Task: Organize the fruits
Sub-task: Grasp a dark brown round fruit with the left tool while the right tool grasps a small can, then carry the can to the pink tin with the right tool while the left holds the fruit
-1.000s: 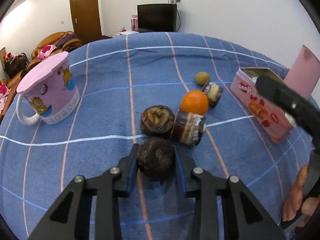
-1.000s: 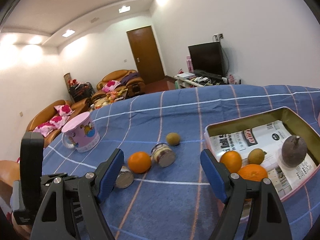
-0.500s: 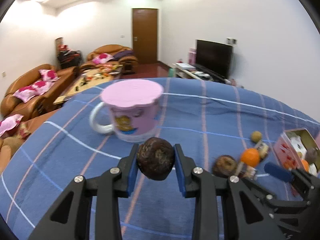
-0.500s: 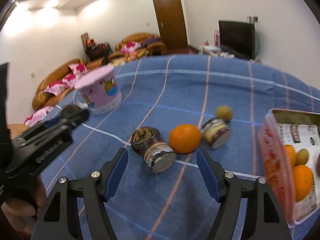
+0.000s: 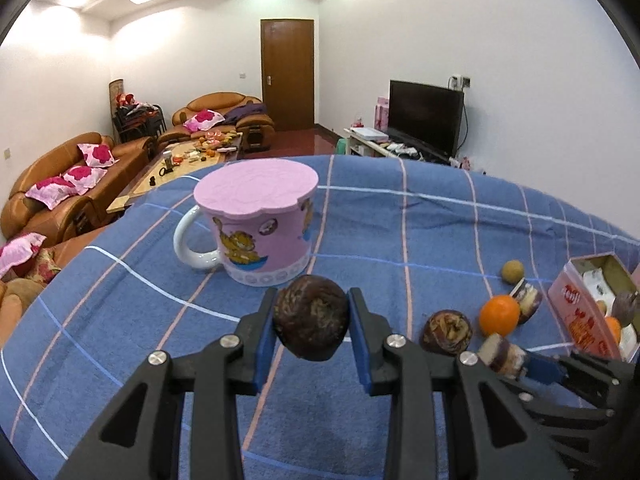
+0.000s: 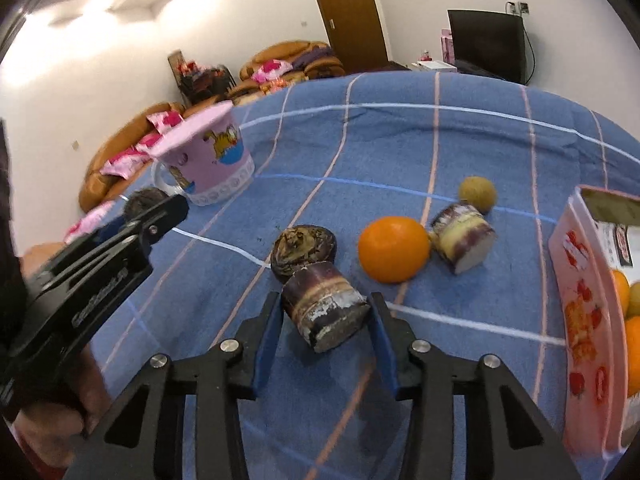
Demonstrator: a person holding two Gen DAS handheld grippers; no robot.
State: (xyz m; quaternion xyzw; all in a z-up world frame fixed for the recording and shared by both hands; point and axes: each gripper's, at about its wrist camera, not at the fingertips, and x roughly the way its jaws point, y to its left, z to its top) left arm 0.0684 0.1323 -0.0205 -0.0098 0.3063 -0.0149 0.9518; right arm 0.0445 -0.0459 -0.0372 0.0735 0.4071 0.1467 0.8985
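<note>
While left gripper (image 5: 312, 326) keeps dark fruit (image 5: 311, 323) clamped, now lifted off desk (image 5: 400, 232) before mug (image 5: 256, 224), right gripper (image 6: 325, 322) has dropped; jaws closing around cane piece (image 6: 323, 308). Tin (image 6: 580, 320) waits at 3 o'clock.

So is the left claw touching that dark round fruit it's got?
Touching. The left wrist view shows the left claw with both blue pads pressed against the dark round fruit, which hangs clear above the cloth.

Blurred, unreadable red logo on the pink tin (image 5: 576, 312); illegible white lettering on the left hand-held gripper (image 6: 100, 296)
</note>
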